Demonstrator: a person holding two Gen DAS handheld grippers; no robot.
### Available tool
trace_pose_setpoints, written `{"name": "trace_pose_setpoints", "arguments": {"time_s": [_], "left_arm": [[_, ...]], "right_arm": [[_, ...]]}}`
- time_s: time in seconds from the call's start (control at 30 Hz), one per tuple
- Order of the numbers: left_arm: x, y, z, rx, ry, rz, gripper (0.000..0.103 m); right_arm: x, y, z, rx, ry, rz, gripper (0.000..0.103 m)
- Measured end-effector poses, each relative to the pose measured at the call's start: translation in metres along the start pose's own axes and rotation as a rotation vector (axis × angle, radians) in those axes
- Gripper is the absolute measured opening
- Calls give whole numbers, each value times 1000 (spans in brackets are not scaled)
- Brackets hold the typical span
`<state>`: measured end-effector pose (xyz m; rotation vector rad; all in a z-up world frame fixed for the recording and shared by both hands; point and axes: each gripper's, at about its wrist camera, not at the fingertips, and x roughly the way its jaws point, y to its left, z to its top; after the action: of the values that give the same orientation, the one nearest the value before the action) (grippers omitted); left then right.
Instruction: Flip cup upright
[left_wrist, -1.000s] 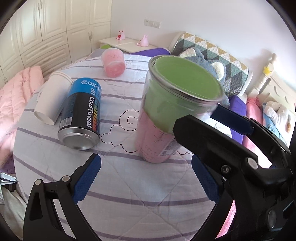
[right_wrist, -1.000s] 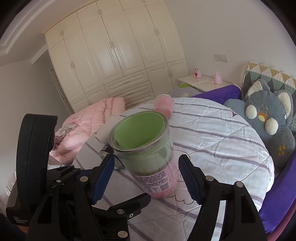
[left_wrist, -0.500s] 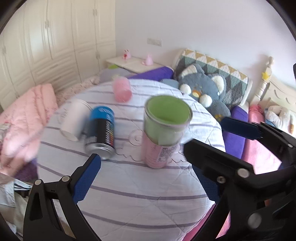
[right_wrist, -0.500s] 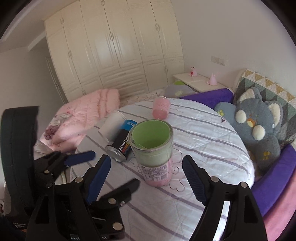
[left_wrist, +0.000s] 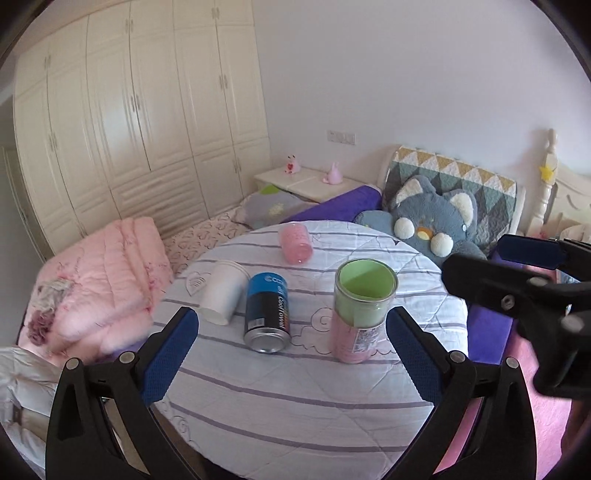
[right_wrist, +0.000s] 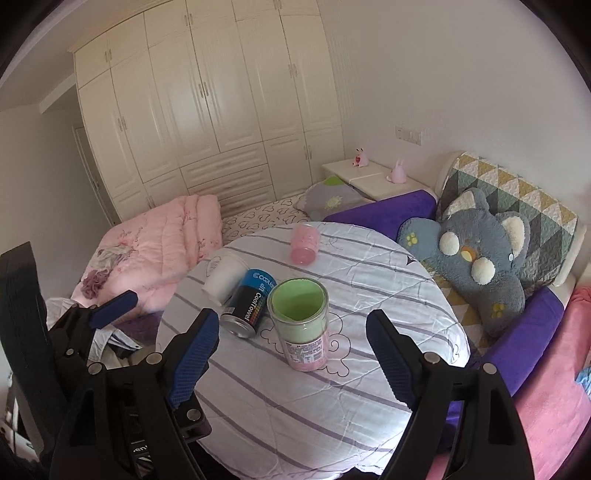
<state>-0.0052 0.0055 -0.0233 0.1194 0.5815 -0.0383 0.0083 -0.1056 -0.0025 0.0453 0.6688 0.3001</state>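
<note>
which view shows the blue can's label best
The left wrist view: the blue can lies on its side between the white cup and the upright green cup, nothing covering it. In the right wrist view the can is smaller, and the green cup hides its right edge.

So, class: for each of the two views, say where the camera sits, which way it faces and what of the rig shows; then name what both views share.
Left wrist: on the left gripper, facing the round table; its own fingers and the right gripper show.
Right wrist: on the right gripper, facing the same table; its own fingers and the left gripper show.
Shared: upright green-and-pink cup, lying can.
</note>
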Motion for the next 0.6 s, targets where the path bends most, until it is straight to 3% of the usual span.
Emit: {"name": "trace_pose_setpoints", "arguments": {"time_s": [0.3,0.6], "left_arm": [[-18,11,1,-26,-25,2,103],[-27,14,2,-50,-81,-55,103]], "right_arm": [[-7,13,-4,-10,1,-7,83],[-17,24,-7,-14,-27,-49,83]]}}
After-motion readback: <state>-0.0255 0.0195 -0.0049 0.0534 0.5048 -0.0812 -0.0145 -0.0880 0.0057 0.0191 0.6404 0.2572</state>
